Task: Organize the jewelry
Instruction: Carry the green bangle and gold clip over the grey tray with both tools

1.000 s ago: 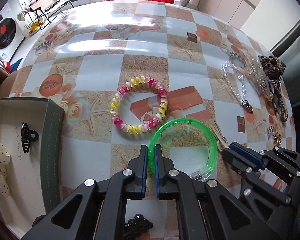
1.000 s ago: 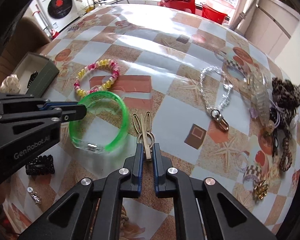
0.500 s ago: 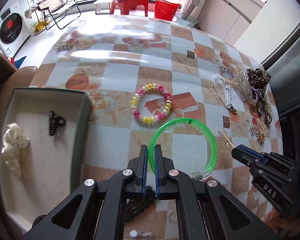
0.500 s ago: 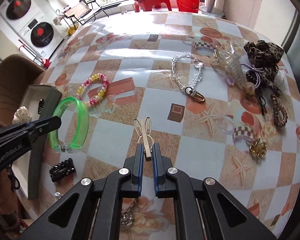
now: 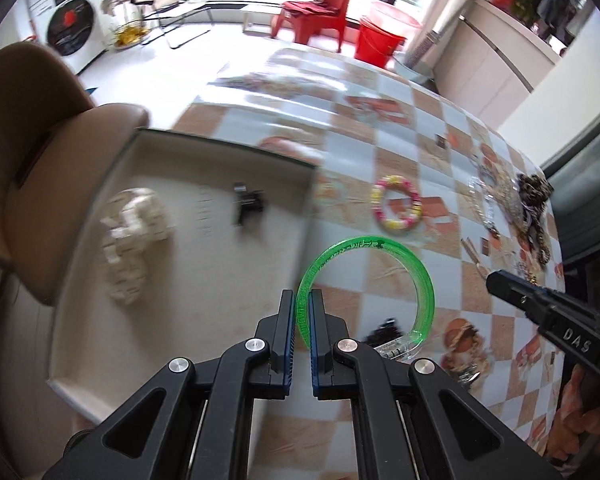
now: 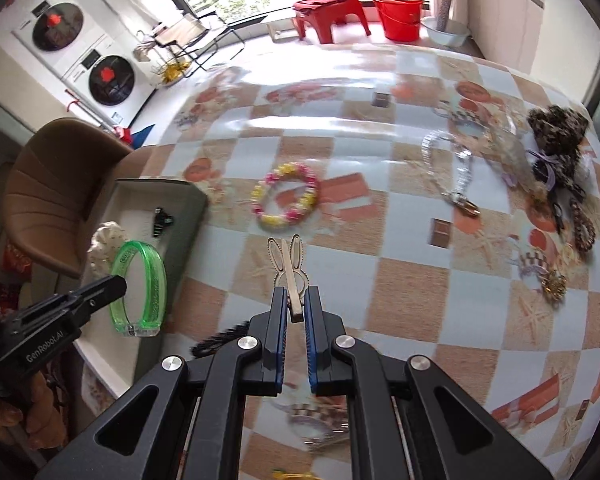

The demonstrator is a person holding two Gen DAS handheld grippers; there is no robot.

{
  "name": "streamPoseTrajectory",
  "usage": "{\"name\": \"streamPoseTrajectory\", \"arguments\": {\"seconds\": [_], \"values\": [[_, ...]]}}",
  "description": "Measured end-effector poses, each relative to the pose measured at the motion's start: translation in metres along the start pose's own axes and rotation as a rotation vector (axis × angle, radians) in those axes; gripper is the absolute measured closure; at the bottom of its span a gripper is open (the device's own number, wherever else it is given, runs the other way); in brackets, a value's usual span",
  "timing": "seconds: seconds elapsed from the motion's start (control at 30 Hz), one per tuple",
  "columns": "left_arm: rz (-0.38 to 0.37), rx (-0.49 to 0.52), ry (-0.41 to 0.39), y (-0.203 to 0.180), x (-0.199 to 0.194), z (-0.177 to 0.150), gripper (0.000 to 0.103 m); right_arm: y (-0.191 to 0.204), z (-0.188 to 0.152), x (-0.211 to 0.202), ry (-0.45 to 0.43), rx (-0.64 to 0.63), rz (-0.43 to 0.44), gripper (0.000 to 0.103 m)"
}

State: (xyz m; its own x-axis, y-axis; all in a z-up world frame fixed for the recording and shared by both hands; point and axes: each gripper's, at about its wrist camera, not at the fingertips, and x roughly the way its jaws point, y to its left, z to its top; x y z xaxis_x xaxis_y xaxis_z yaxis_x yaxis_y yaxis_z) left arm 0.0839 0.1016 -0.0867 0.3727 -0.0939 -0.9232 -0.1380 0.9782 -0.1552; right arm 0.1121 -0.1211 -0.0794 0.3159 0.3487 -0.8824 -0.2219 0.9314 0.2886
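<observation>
Left tool (image 5: 302,304) clamped, angled steeply down; right tool (image 6: 296,300) likewise.

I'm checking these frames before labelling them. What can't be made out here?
- Left wrist view: the white item and black clip in the box are smeared by motion blur.
- Left wrist view: the dark piece behind the green bangle is partly hidden by it.
- Right wrist view: the pile of hair ties is too tangled to count.
- Right wrist view: the yellow thing is cut off by the bottom edge.
</observation>
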Motion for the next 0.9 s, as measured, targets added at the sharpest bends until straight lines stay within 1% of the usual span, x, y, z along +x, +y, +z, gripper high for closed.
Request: {"name": "streamPoseTrajectory", "arguments": {"seconds": [0.23, 0.47, 0.7, 0.9], "values": [[0.064, -0.099, -0.006, 0.065, -0.012, -0.012, 0.094, 0.066, 0.01, 0.018, 0.018, -0.094, 0.06, 0.094], [0.128, -0.193, 0.009, 0.124, -0.009, -0.028, 0.094, 0.122, 0.018, 0.05, 0.056, -0.167, 0.097, 0.094], [0.191, -0.226, 0.042, 0.156, 0.011, -0.039, 0.094, 0.163, 0.033, 0.086, 0.08, -0.21, 0.098, 0.094], [0.205, -0.241, 0.069, 0.163, 0.03, -0.043, 0.094, 0.184, 0.042, 0.114, 0.101, -0.227, 0.09, 0.094]]}}
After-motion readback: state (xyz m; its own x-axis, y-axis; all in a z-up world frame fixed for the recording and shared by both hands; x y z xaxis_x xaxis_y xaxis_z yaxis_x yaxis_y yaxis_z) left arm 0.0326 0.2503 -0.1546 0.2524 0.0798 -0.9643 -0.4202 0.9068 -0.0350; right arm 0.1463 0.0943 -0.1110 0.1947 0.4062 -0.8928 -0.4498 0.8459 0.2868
